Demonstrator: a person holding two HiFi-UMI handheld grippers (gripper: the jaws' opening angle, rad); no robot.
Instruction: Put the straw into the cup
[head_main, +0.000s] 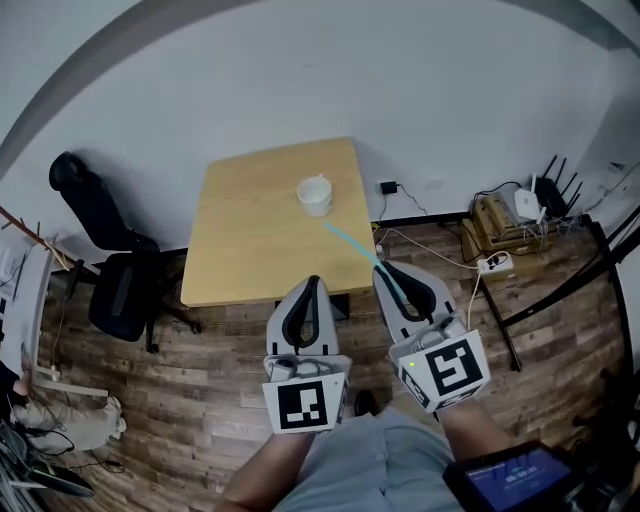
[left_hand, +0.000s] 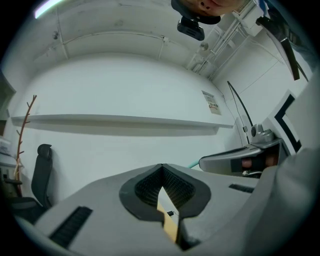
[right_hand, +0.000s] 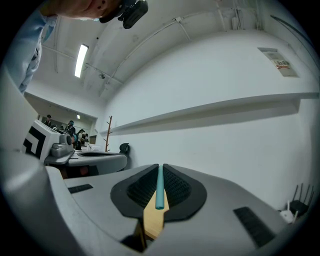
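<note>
The teal straw (right_hand: 159, 187) is clamped between the jaws of the right gripper (head_main: 386, 270). It is held close to its near end, so most of its length runs free toward the white cup (head_main: 315, 195). The cup stands upright on the far part of the wooden table (head_main: 245, 240), and the straw's far tip is over the table edge, short of the cup. The straw looks light, thin and hollow. It is likely to flex and to crush under a hard squeeze, and a firm, gentle hold near the end leaves enough length to drop in. The left gripper (head_main: 312, 283) hangs just left of the right one, its jaws together on nothing.
</note>
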